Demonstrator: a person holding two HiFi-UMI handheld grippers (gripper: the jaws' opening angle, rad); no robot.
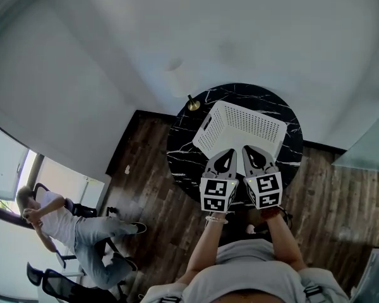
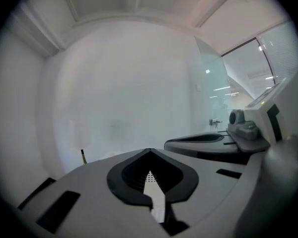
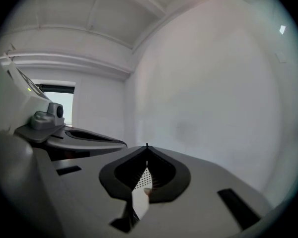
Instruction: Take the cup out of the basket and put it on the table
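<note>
Basket point(image 1: 247, 126) lies just beyond left tool point(image 1: 230, 152), right tool point(image 1: 248, 149).

The white perforated basket point(image 1: 247, 126), a slot handle in its side wall, sits askew near the middle of the round black marble table point(image 1: 182, 142).

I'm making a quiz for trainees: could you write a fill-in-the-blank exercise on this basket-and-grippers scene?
1. The basket is ____ in colour.
2. It stands on a round table of ____ marble.
3. The jaws of the left gripper and the right gripper are ____.
4. The floor is made of ____.

Missing words: white; black; shut; wood.
</note>
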